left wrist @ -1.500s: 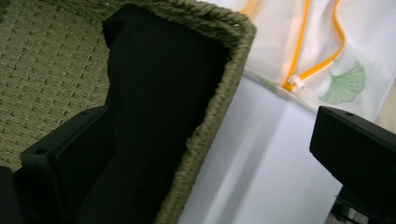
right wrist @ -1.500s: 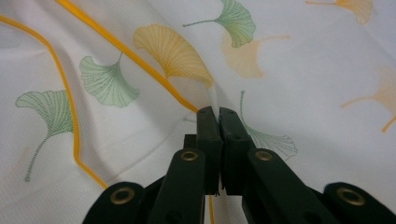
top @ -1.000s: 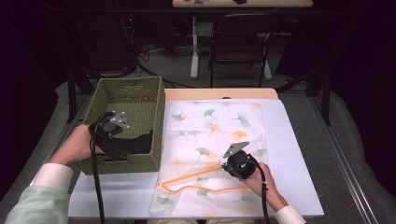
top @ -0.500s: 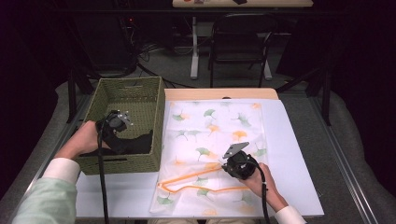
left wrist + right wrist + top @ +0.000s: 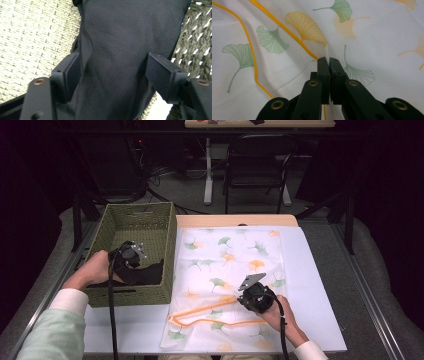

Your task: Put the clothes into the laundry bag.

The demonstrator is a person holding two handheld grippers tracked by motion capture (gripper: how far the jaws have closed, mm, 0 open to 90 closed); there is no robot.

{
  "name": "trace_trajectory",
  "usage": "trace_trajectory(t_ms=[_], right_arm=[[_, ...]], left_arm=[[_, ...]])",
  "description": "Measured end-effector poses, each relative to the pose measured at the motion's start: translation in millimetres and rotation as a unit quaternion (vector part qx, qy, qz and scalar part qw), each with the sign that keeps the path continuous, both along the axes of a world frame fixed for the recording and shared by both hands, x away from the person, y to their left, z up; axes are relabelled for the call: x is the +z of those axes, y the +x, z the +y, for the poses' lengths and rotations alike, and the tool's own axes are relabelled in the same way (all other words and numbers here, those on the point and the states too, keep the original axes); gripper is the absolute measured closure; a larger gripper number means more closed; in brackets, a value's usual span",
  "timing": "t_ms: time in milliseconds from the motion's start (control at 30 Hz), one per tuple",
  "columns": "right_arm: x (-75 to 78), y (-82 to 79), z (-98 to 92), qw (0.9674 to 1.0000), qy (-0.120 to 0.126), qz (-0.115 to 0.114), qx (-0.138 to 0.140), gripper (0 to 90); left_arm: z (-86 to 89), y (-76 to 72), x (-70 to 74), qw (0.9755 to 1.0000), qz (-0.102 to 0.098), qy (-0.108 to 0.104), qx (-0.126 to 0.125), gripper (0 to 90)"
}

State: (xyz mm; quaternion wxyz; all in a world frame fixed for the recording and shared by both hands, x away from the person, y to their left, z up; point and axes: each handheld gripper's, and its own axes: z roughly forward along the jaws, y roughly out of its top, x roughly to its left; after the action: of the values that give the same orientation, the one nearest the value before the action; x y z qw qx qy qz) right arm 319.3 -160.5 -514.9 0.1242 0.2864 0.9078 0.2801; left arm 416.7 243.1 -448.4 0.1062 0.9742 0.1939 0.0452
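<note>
Since a second ago, left gripper [image 5: 134,261] dropped lower into the woven green basket [image 5: 165,227], jaws just been closing around the dark garment [image 5: 125,55] now between them; pads not yet plainly pressing, a sliver of gap on each side. Soft, limp black cloth, draped over the basket's near corner [image 5: 150,272]; light, likely to sag and trail when lifted, so best pinched on a thick bunched fold rather than a single edge. Basket stiff, coarse weave, boxy. Further right, a thin white mesh bag [image 5: 235,255] printed with green and yellow ginkgo leaves, orange zipper line [image 5: 210,307], flat on the table [image 5: 320,320]. Right gripper [image 5: 328,62] pressed together, pinching a fold of that bag near the zipper; fabric slippery-looking, puckered upward at the pinch
</note>
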Motion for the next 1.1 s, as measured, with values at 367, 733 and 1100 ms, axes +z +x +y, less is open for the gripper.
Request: trace_trajectory(t_ms=[367,733,1100], right_arm=[[0.5,-0.8,-1.2,1.0,-0.004,-0.002,0.002,88.1],[1.3,-1.1,-1.3,1.0,-0.006,-0.004,-0.001,88.1],[1.3,-1.3,-1.2,1.0,-0.006,-0.004,0.001,88.1]], left_arm=[[-3.1,6.9,-17.8,0.9999,0.01,0.003,0.008,54.7],[0.2,16.2,-18.6,0.9959,-0.05,0.009,0.076,65.8],[10.2,13.9,-19.7,0.9975,-0.016,0.012,0.068,42.4]])
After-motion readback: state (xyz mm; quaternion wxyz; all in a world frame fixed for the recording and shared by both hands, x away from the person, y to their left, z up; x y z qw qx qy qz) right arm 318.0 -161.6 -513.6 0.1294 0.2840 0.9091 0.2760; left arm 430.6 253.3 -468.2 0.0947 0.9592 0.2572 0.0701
